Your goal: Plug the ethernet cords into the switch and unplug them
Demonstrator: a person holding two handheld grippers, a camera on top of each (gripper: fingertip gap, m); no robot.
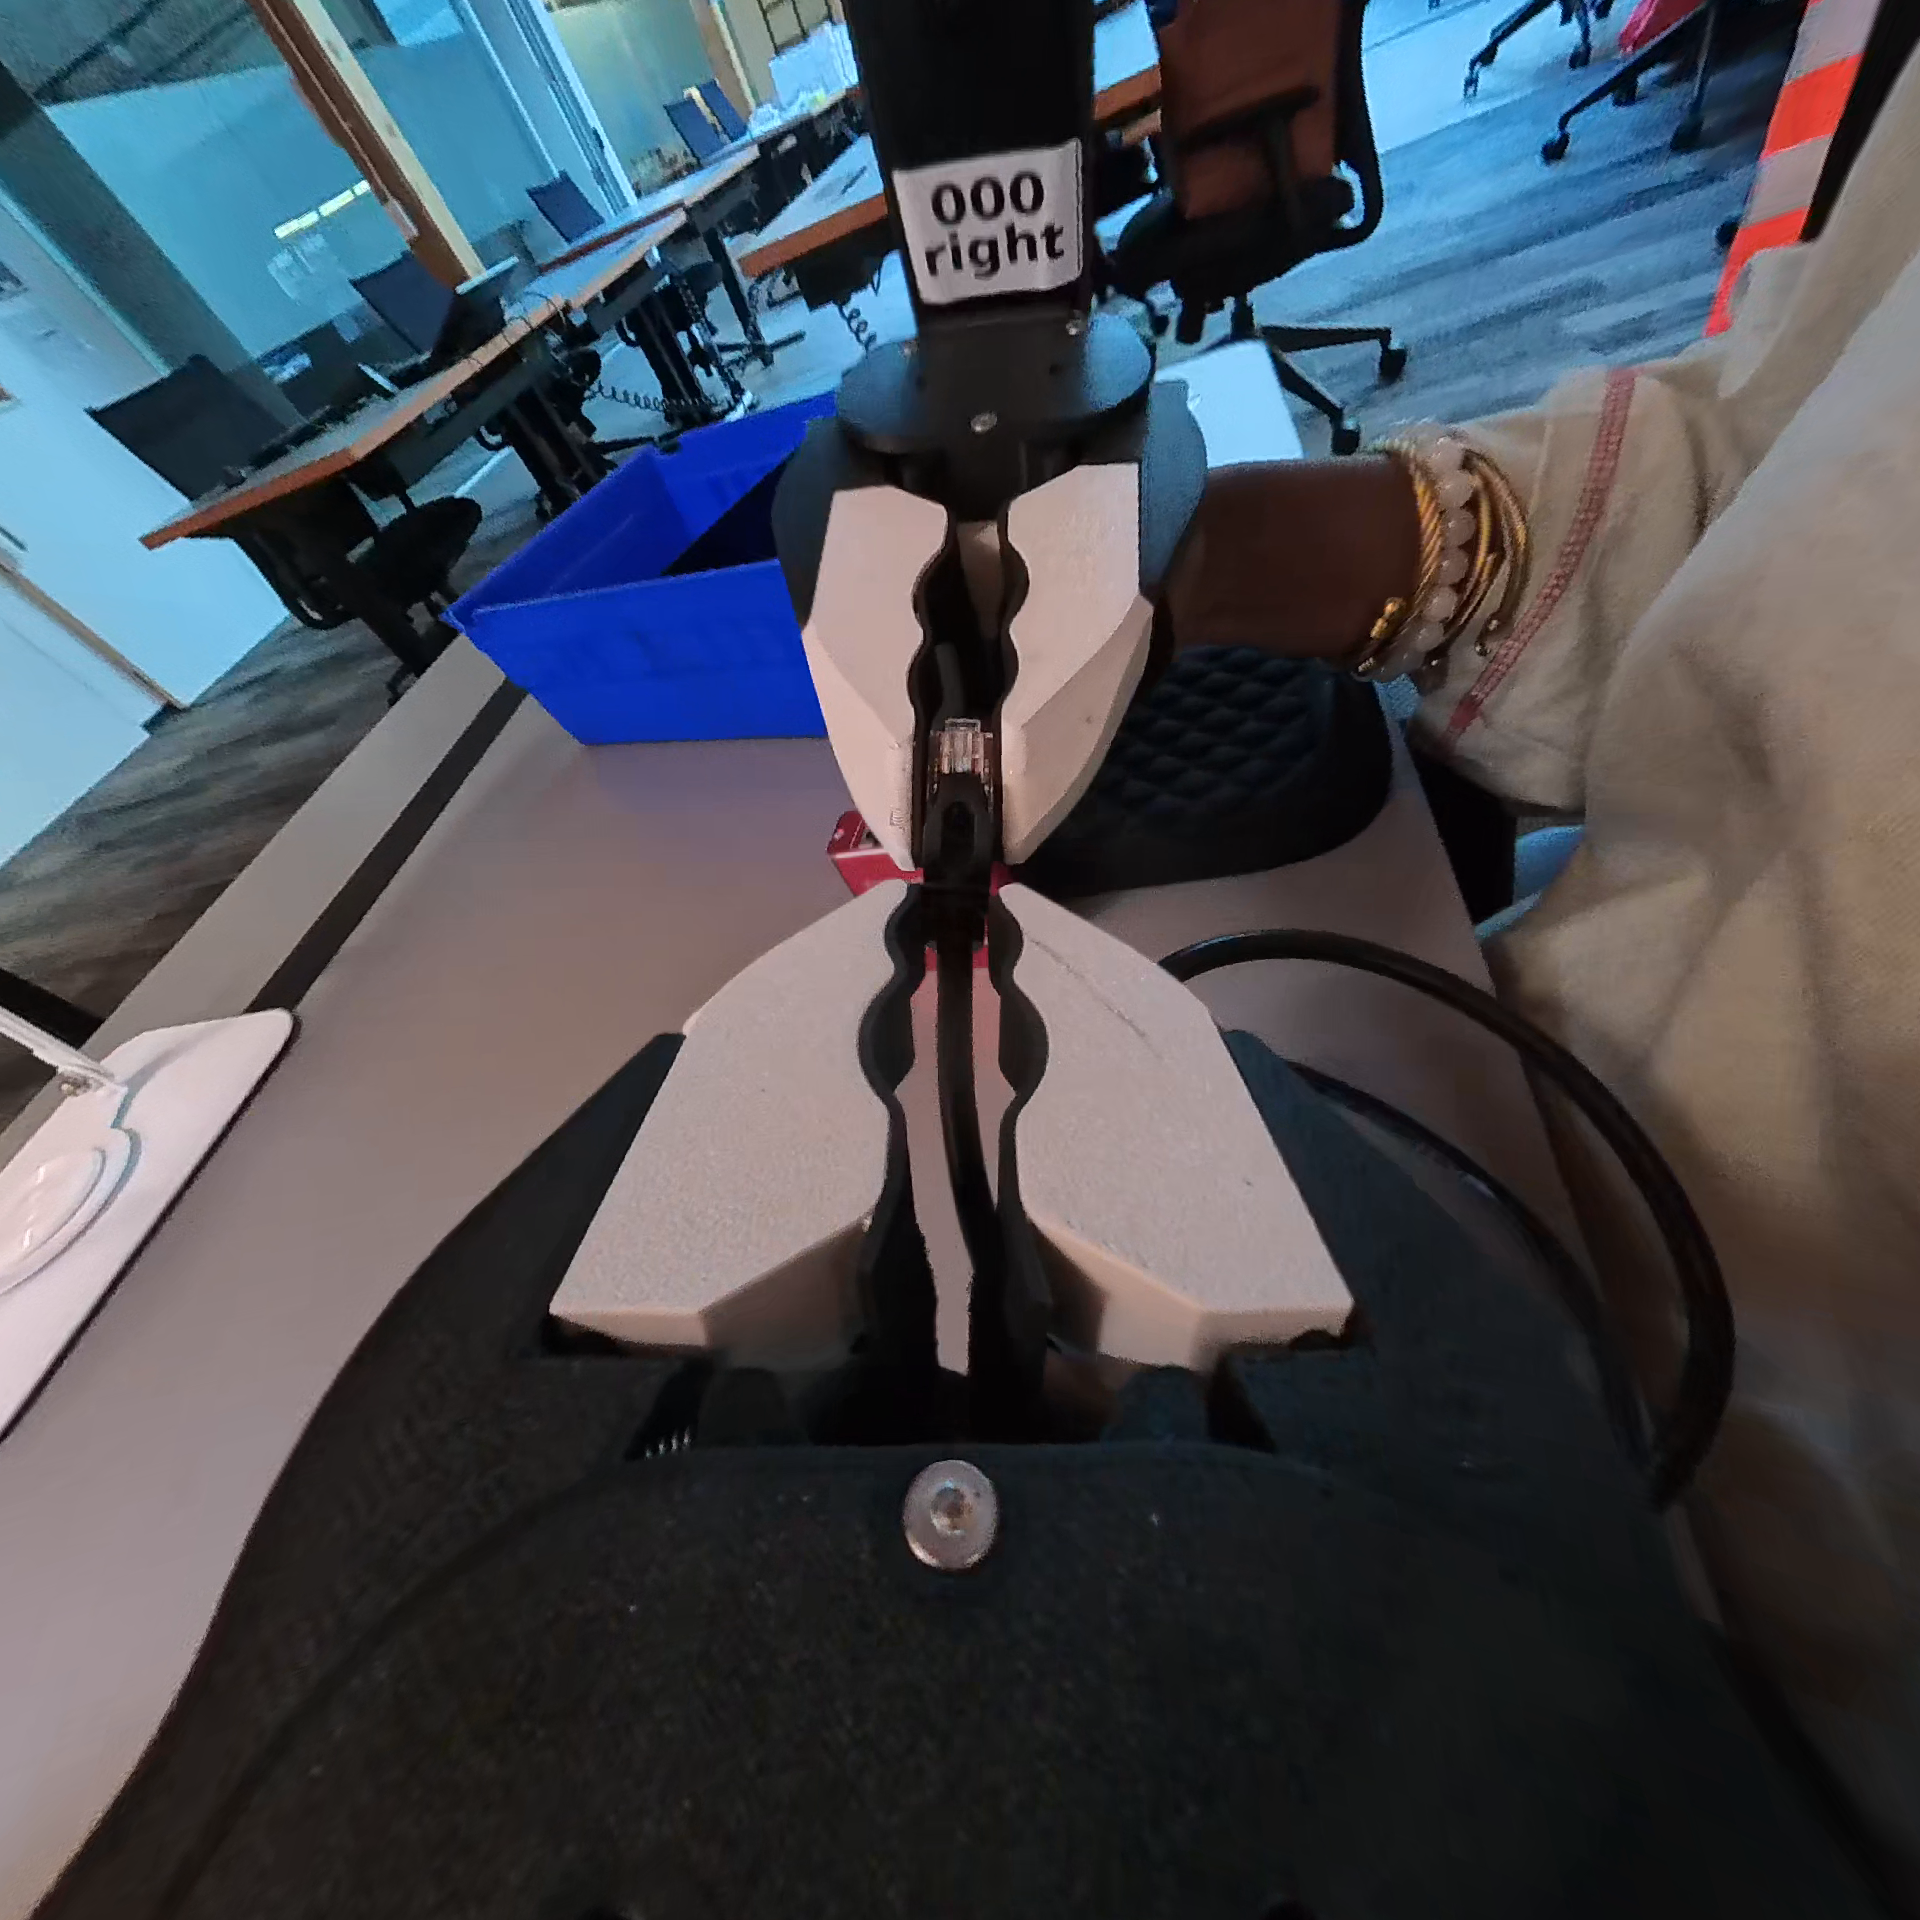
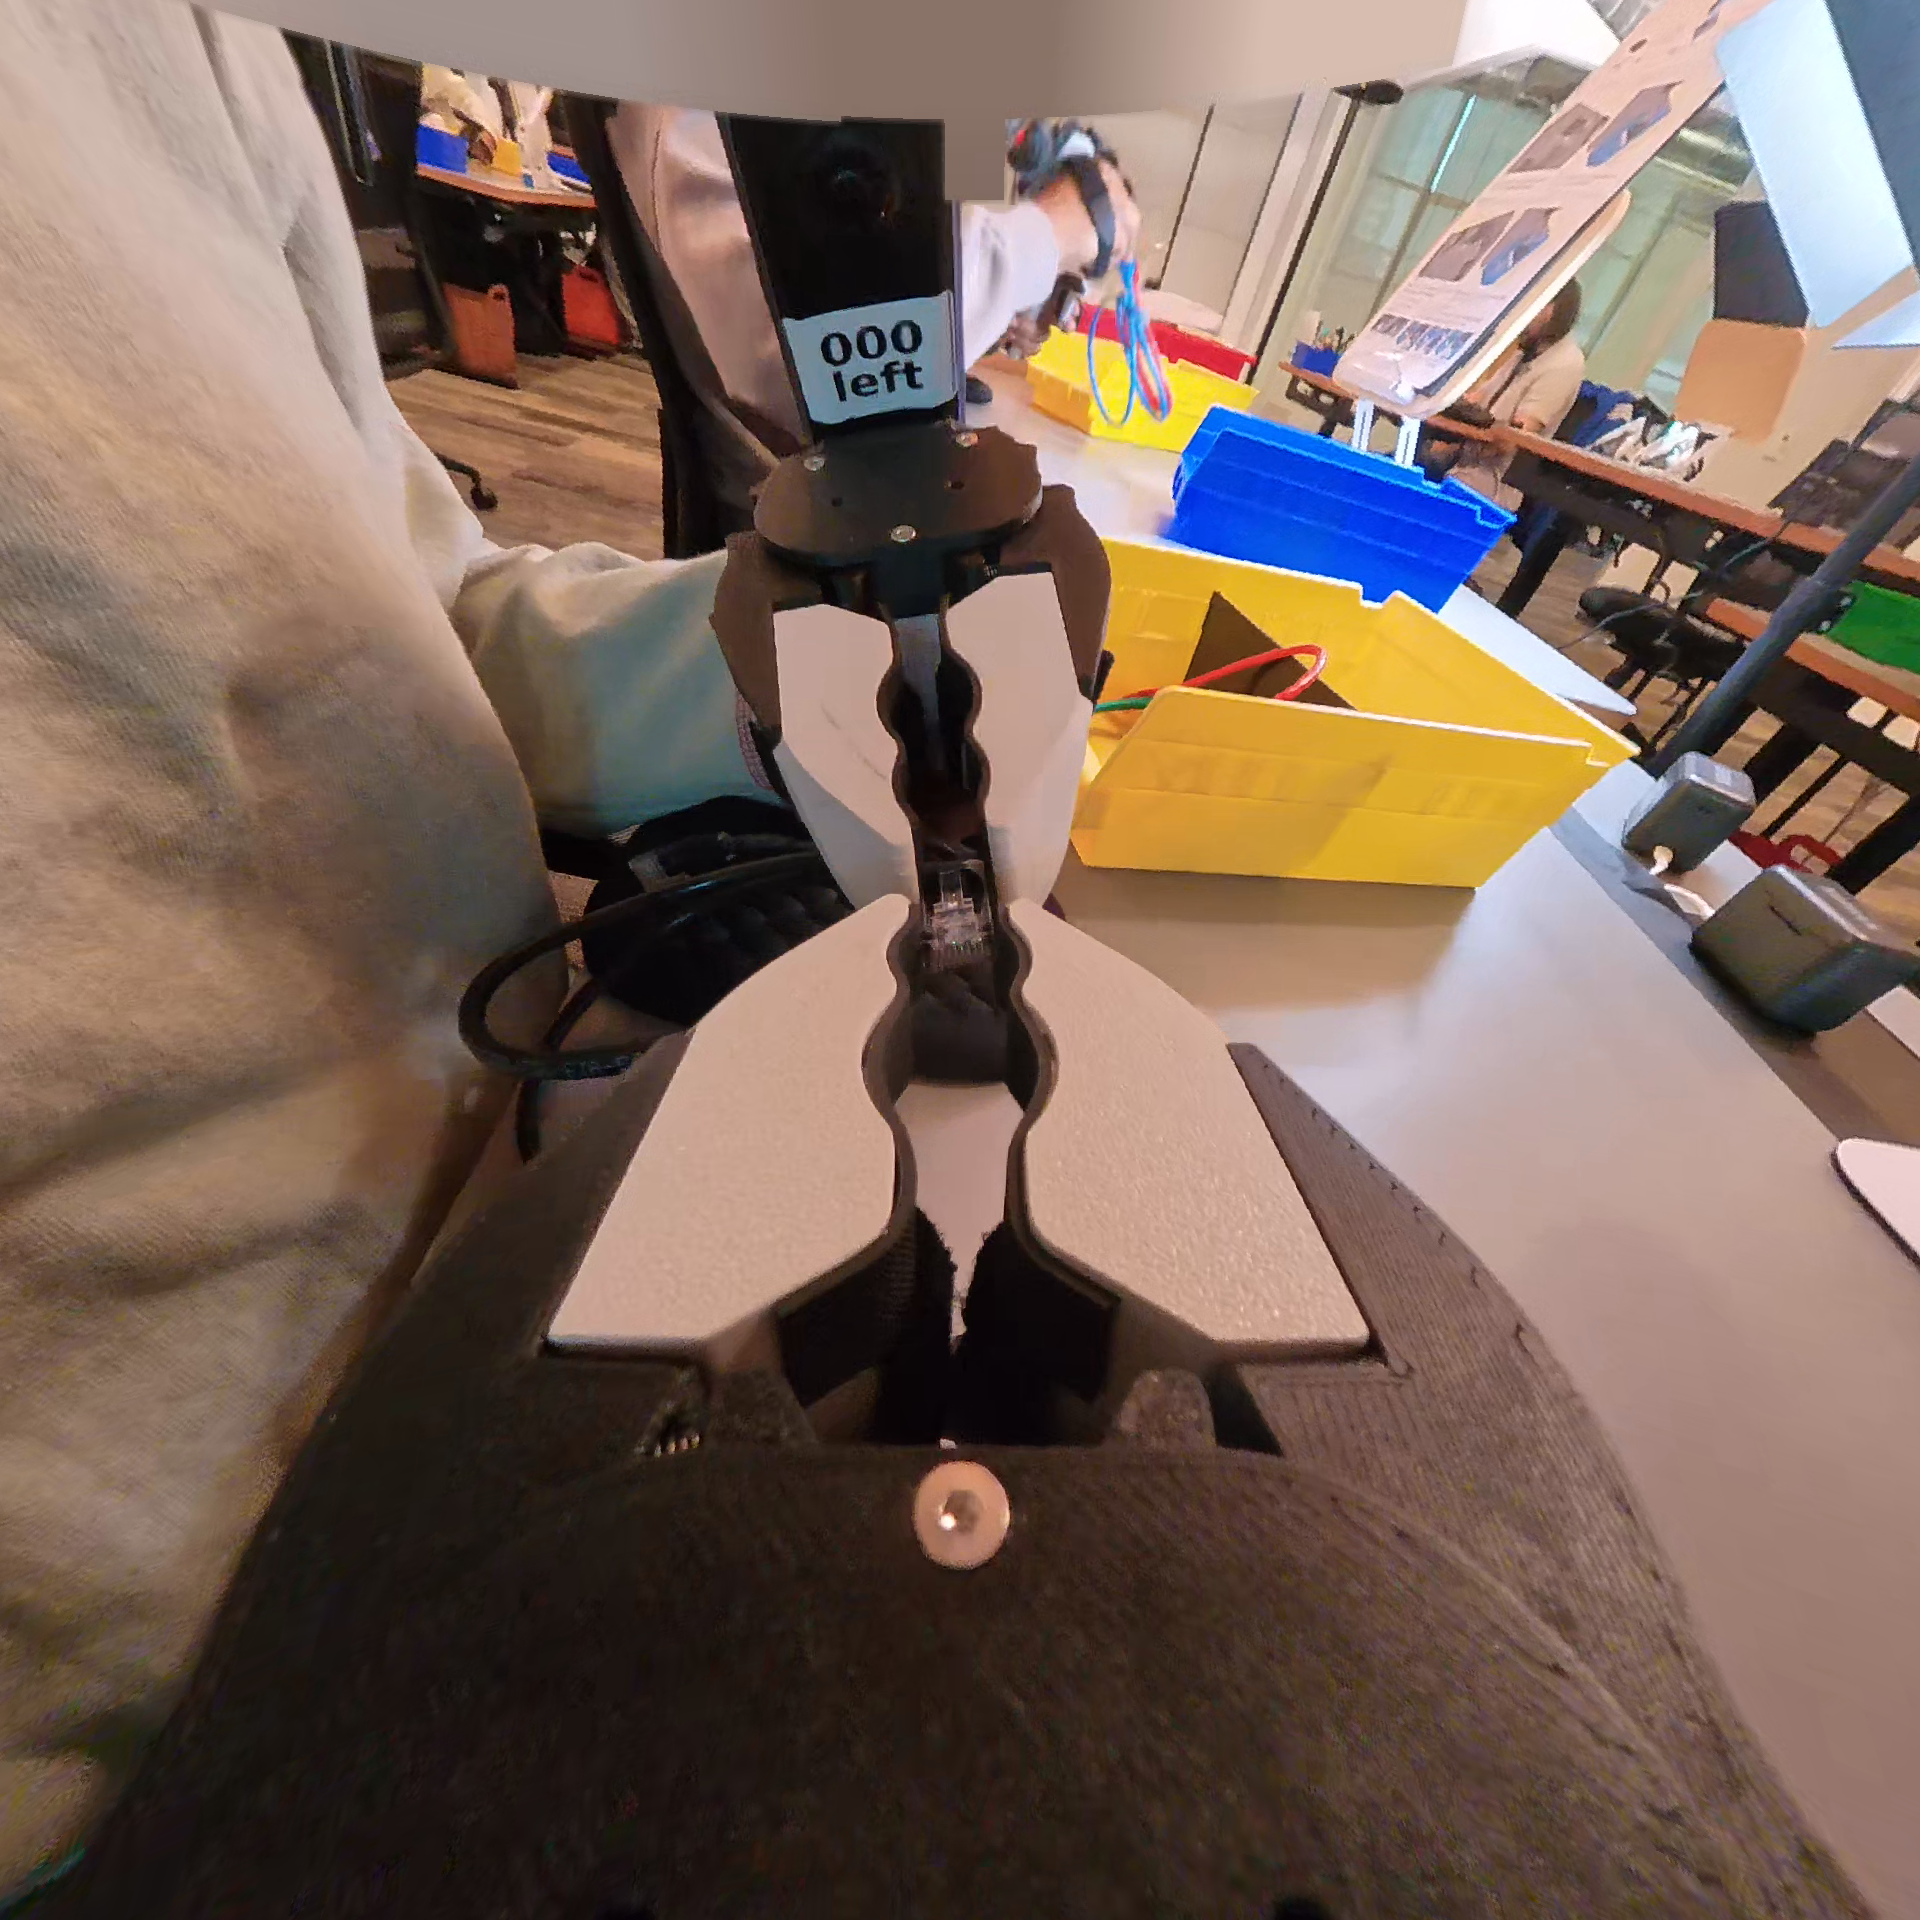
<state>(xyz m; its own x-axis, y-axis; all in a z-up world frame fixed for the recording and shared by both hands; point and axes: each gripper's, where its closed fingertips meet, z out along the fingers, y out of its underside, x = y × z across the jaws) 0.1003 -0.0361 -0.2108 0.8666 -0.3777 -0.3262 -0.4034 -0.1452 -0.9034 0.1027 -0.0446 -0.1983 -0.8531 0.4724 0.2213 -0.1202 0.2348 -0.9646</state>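
Observation:
My two grippers meet tip to tip over the grey table (image 1: 582, 935). My left gripper (image 1: 956, 914) is shut on a black ethernet cord (image 1: 961, 1122) that runs up between its white fingers. The cord's clear plug (image 1: 961, 748) sticks out past the tips, between the fingers of my right gripper (image 1: 958, 847). In the right wrist view, my right gripper (image 2: 953, 914) is shut on a black boot with a clear plug (image 2: 951, 920) facing my left gripper (image 2: 951, 873). The slack cord (image 1: 1621, 1143) loops toward the person. A red switch (image 1: 857, 847) peeks out behind the fingertips, mostly hidden.
A blue bin (image 1: 644, 623) stands beyond the switch, and a black quilted pouch (image 1: 1226, 758) lies beside it. A white pad (image 1: 135, 1122) lies near the table's edge. A yellow bin (image 2: 1351, 769), another blue bin (image 2: 1330, 499) and grey adapters (image 2: 1808, 956) stand on the other side. Only a small space, under 4 cm, lies between the two pairs of fingers.

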